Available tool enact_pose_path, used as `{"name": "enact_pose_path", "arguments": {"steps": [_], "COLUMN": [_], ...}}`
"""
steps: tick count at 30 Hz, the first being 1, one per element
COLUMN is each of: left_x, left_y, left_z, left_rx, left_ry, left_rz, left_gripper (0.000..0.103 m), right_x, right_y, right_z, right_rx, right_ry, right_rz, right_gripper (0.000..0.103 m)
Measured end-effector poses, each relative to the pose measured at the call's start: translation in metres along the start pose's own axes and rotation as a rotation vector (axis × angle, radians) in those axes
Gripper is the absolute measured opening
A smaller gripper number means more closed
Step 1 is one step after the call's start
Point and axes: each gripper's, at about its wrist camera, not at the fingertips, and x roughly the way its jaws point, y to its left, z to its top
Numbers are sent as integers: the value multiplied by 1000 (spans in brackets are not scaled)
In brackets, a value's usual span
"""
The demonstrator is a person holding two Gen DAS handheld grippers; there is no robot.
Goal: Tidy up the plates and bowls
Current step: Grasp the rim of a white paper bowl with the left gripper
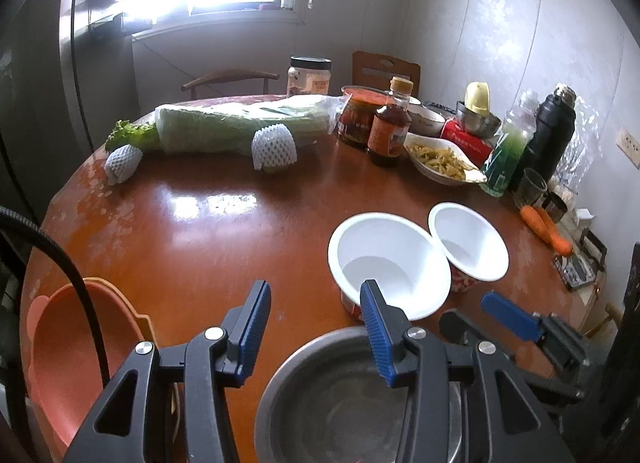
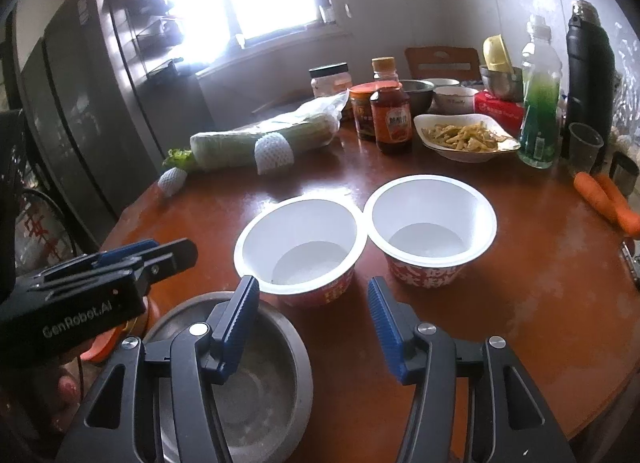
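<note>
Both grippers hang above the near edge of the round wooden table, and neither holds anything. The left gripper has its fingers spread wide with nothing between them. The right gripper is likewise spread and empty.

A steel bowl sits directly beneath the left fingers and under the right gripper's left finger. It is empty. I judge it rigid, moderately heavy and smooth-walled, so likely to slip; the rim is the sensible place to pinch it.

Just beyond the fingertips of both grippers stand two white paper bowls with red printed sides, rims touching or very nearly so. The nearer one lies ahead of the right gripper's left finger; the other lies ahead of its right finger. Both are empty. I judge them light and thin-walled, apt to buckle under a hard squeeze. One finger inside, one outside the rim, with modest pressure, should serve. They look suited to nesting.

An orange plastic bowl rests to the left of the left fingers, at the table edge. It appears light and fairly stiff.

Far beyond the fingers lie a wrapped cabbage, a sauce bottle, a dish of food and carrots.
</note>
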Motion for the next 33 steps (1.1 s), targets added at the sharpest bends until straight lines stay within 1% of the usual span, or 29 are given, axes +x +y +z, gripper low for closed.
{"name": "enact_pose_path", "arguments": {"steps": [6,18,30,31,33], "left_x": [16,54,81,83,86], "left_y": [-2,-6,-3,-3,-3], "left_z": [9,22,29,30,30], "left_rx": [-1,-12,-42,-46,-49], "left_ry": [19,86,155,159,168], "left_rz": [1,5,-20,-20,-27], "left_gripper": [47,47,47,47,47], "right_x": [14,45,61,62,64], "right_y": [-4,-11,-17,-17,-17], "right_z": [4,11,18,18,19], "right_rx": [28,63,75,73,66], "right_ry": [21,89,136,139,140], "right_rz": [-1,5,22,26,28], "right_gripper": [58,58,58,58,54]}}
